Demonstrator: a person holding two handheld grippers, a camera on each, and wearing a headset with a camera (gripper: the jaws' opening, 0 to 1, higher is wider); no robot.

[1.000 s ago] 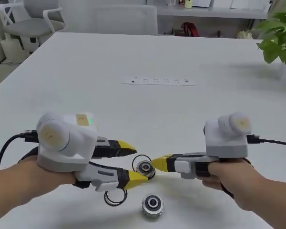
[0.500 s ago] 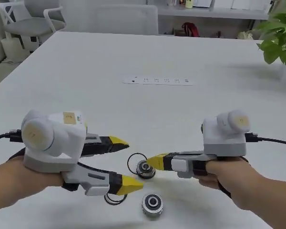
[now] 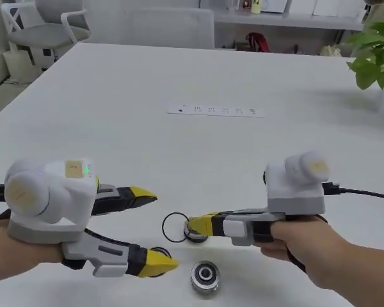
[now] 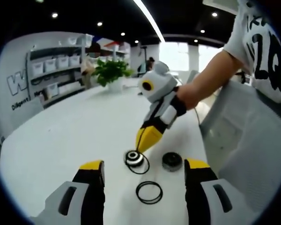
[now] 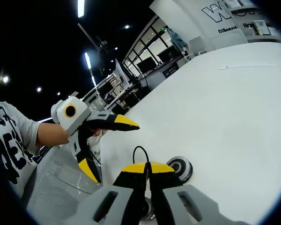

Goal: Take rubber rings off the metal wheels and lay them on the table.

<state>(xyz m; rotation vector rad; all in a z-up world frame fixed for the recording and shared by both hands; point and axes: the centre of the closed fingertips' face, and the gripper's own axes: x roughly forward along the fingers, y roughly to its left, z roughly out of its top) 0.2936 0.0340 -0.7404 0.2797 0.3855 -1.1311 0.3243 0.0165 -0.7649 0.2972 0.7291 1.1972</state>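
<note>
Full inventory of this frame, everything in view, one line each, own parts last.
table: one, white, runs from the person to the far end.
metal wheels: two, silver; one nearest the person, the other at the right gripper's tip.
rubber rings: two, black; one looped beside the farther wheel, one flat on the table.
socket strip: one, white, mid-table.
plant: one, green, far right.
chair: one, white, beyond the far left corner.
left gripper: grey, yellow tips, jaws wide open.
right gripper: same colours, jaws shut on the looped ring.
hands: two, one per gripper.
</note>
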